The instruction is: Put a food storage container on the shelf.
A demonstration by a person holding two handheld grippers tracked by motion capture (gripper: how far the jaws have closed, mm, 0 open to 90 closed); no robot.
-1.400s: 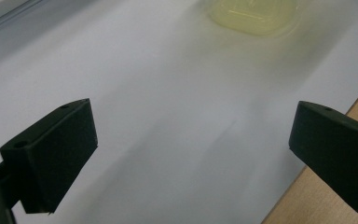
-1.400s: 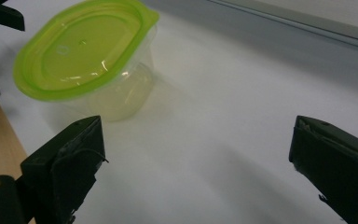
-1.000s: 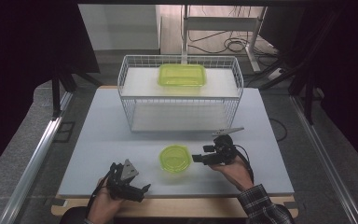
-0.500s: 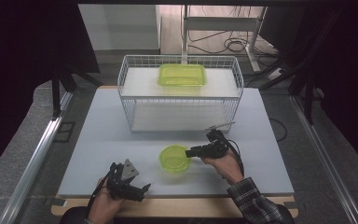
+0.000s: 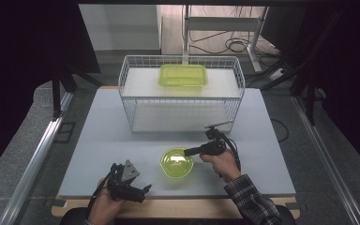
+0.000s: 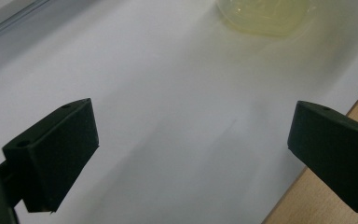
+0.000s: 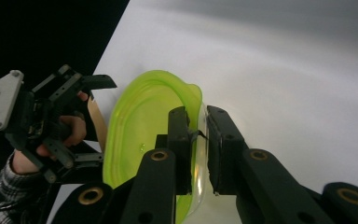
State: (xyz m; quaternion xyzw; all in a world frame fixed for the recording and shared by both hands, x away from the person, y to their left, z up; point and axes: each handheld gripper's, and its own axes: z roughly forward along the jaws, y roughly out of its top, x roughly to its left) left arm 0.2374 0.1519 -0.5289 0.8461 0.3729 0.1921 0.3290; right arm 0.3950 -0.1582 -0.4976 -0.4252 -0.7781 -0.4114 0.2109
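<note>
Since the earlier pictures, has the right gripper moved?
Yes. In the high view the right gripper has shifted left, away from the wire basket's right corner, and its jaws have just been closing on the green bowl's rim.

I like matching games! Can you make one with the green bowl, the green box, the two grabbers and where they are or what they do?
Things:
1. round green bowl
2. green box
3. left gripper
4. right gripper

Places or states:
A. on the top shelf of the white wire rack
B. jaws wide apart over bare table
C. on the table in front of the rack, rim pinched
D. jaws have just been closing, with a rim between them

Pairs: 1-C, 2-A, 3-B, 4-D
</note>
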